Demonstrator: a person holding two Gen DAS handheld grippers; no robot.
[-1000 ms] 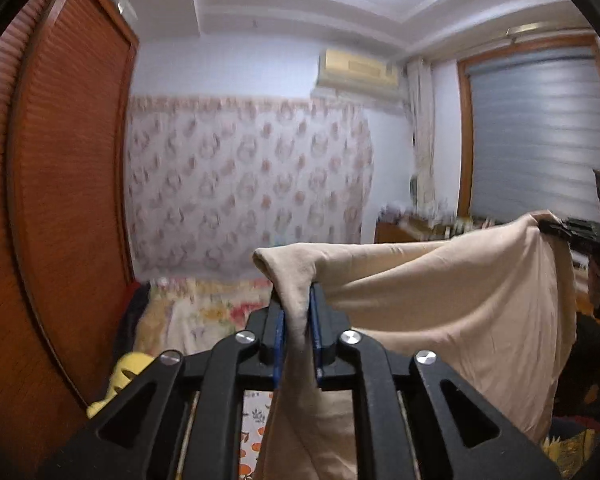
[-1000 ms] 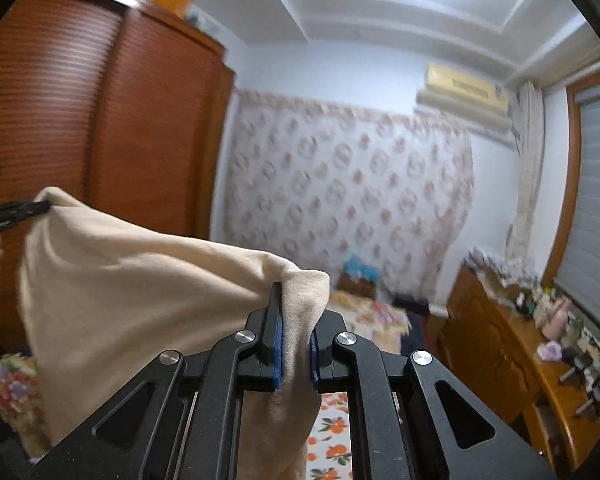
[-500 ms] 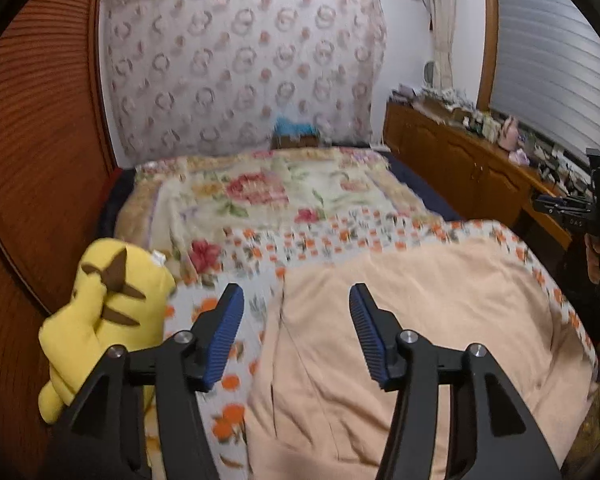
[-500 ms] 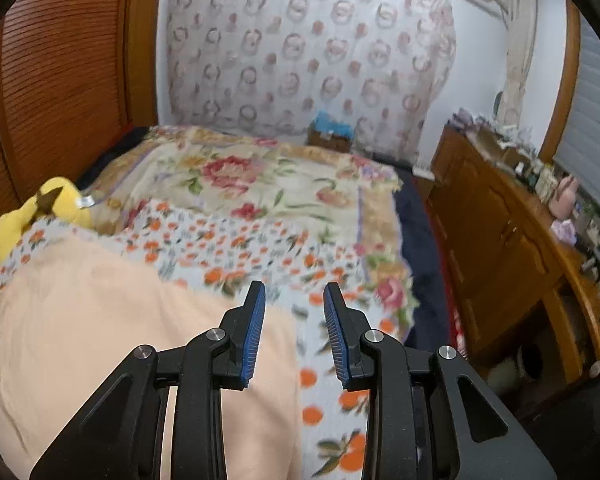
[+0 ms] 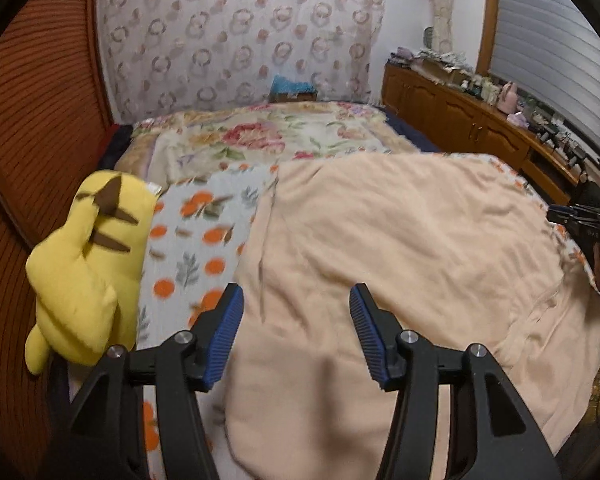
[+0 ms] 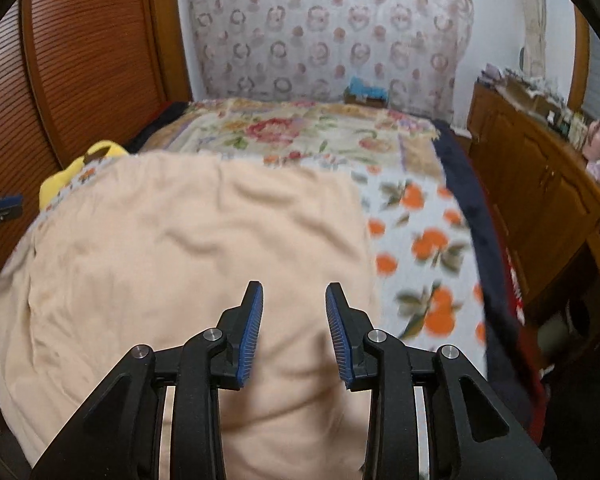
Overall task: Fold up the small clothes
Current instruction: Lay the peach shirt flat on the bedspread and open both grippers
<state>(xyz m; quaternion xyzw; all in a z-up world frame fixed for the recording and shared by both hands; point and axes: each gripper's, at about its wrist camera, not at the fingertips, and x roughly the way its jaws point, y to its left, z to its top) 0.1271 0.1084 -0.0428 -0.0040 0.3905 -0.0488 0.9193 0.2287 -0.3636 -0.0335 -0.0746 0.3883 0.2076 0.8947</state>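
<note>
A peach-coloured garment (image 5: 400, 248) lies spread flat on the bed, a little wrinkled; it also shows in the right wrist view (image 6: 188, 248). My left gripper (image 5: 296, 332) is open and empty, hovering over the garment's near left edge. My right gripper (image 6: 294, 330) is open and empty, over the garment's near right part. The right gripper also shows at the far right of the left wrist view (image 5: 580, 216), and the left gripper at the left edge of the right wrist view (image 6: 0, 208).
The bed has an orange-print sheet (image 5: 196, 232) and a floral quilt (image 5: 268, 140) farther back. A yellow plush toy (image 5: 88, 264) lies at the bed's left edge. A wooden wardrobe (image 6: 84, 60) stands left, a cluttered wooden sideboard (image 6: 540, 168) right.
One second ago both grippers were shut on the garment's corners, holding it up. They have since opened and let it go; it now lies flat on the bed.
</note>
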